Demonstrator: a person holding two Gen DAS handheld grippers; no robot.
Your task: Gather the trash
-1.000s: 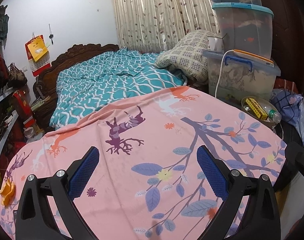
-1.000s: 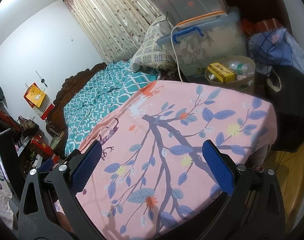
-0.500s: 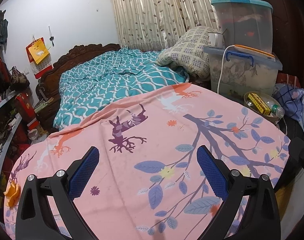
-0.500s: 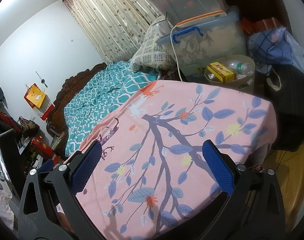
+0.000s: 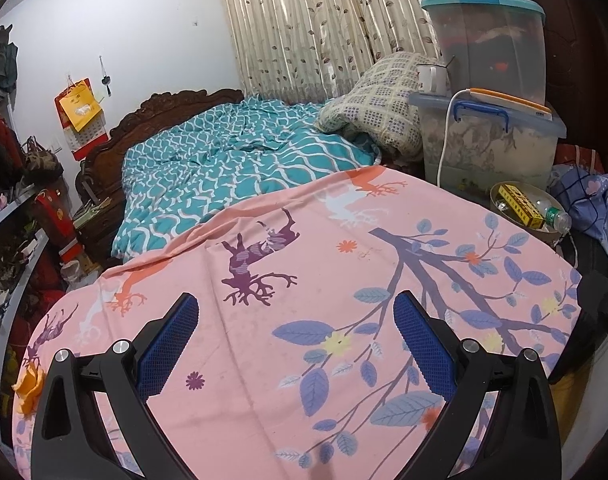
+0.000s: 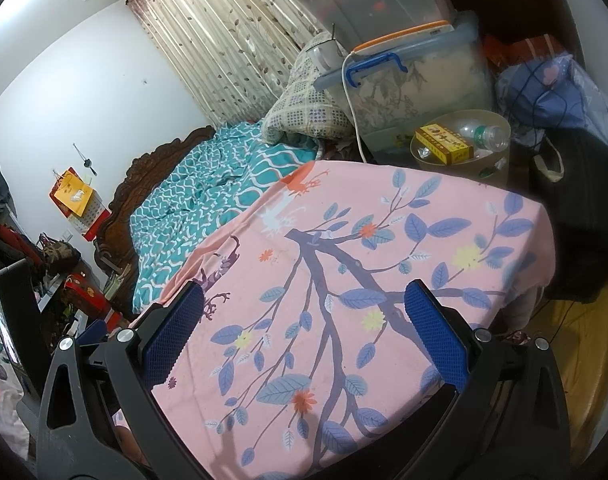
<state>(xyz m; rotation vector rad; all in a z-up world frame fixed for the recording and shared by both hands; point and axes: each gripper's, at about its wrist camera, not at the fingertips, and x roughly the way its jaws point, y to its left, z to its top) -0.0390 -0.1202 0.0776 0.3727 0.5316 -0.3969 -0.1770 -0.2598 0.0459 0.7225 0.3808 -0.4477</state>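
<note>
A round beige bin (image 5: 551,233) (image 6: 495,168) stands beside the bed's far right corner. It holds a yellow box (image 5: 519,205) (image 6: 443,143) and a clear plastic bottle (image 5: 551,214) (image 6: 483,134). An orange peel (image 5: 27,387) lies on the pink sheet (image 5: 264,300) (image 6: 363,280) at its left edge, left of my left gripper. My left gripper (image 5: 296,340) is open and empty above the sheet. My right gripper (image 6: 304,328) is open and empty above the sheet.
Stacked clear storage boxes (image 5: 487,148) (image 6: 407,76) stand behind the bin, with a white cable and a mug on them. A teal quilt (image 5: 232,168) and a checked pillow (image 5: 379,116) lie further up the bed. Cluttered shelves (image 5: 8,240) line the left. Blue cloth (image 6: 555,92) lies right of the bin.
The left wrist view has pulled back and risen a little, so more of the pink sheet shows. The right wrist view barely shifted. Both grippers stay open.
</note>
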